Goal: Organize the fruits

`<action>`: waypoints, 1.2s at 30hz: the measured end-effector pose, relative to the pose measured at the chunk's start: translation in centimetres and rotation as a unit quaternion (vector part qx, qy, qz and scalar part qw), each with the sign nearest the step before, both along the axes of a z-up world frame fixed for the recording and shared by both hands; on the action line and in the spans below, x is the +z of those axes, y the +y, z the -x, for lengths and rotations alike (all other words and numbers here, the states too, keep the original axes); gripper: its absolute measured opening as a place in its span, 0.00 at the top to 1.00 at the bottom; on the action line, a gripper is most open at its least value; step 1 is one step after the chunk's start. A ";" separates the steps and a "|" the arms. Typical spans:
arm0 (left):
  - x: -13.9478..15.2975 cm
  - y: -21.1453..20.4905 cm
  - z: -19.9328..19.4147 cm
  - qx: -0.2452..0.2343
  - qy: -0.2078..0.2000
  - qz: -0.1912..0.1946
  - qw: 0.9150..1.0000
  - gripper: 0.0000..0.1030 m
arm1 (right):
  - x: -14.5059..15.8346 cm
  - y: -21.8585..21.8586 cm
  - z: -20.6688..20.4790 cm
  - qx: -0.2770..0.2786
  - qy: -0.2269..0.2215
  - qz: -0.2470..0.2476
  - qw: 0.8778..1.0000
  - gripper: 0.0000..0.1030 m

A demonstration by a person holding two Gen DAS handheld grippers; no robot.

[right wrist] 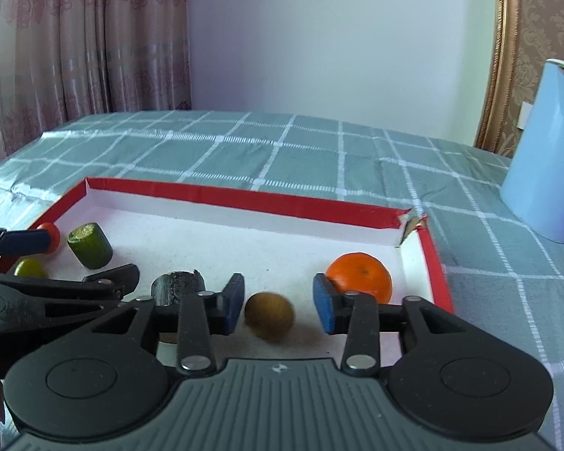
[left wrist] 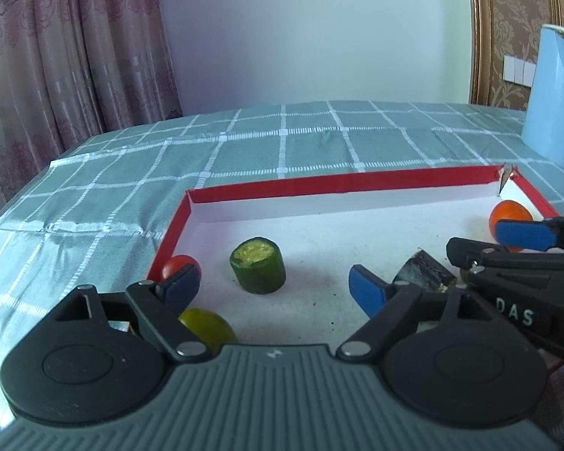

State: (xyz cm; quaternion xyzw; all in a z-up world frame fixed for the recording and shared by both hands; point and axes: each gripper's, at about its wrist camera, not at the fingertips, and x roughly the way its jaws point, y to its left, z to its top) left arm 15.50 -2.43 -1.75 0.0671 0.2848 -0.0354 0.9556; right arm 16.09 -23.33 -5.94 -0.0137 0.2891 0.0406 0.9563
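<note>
A shallow red-rimmed white tray lies on the table. In the left wrist view my left gripper is open over the tray, a green cucumber chunk just beyond its fingertips, a small red tomato by the left finger and a yellow-green fruit under it. A dark chunk sits by the right finger. In the right wrist view my right gripper is open around a brownish round fruit, blurred, not touching the pads. An orange lies just beyond.
A light blue pitcher stands on the green checked tablecloth right of the tray. Curtains hang behind the table at the left. The tray's far right corner is torn.
</note>
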 end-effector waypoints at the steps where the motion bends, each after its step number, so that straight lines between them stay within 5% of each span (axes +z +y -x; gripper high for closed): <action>1: 0.1 0.0 0.3 0.005 -0.006 -0.002 1.000 0.13 | 0.1 0.0 0.3 -0.004 -0.005 0.001 1.000 0.50; 6: 0.3 0.7 0.6 0.035 -0.017 -0.001 0.999 0.02 | 0.8 -0.3 2.0 -0.012 -0.039 -0.014 0.999 0.22; 12: 0.3 0.6 1.6 0.025 -0.019 -0.005 0.999 0.00 | 1.4 0.2 4.6 -0.010 -0.074 -0.001 0.997 0.22; 18: 0.5 0.5 3.1 0.017 -0.028 -0.007 0.999 0.00 | 1.9 -0.6 7.3 -0.017 -0.096 -0.040 0.994 0.17; 36: 0.9 3.4 10.2 0.038 -0.009 0.020 0.999 0.00 | 0.5 -3.7 11.8 -0.061 -0.112 -0.072 0.989 0.17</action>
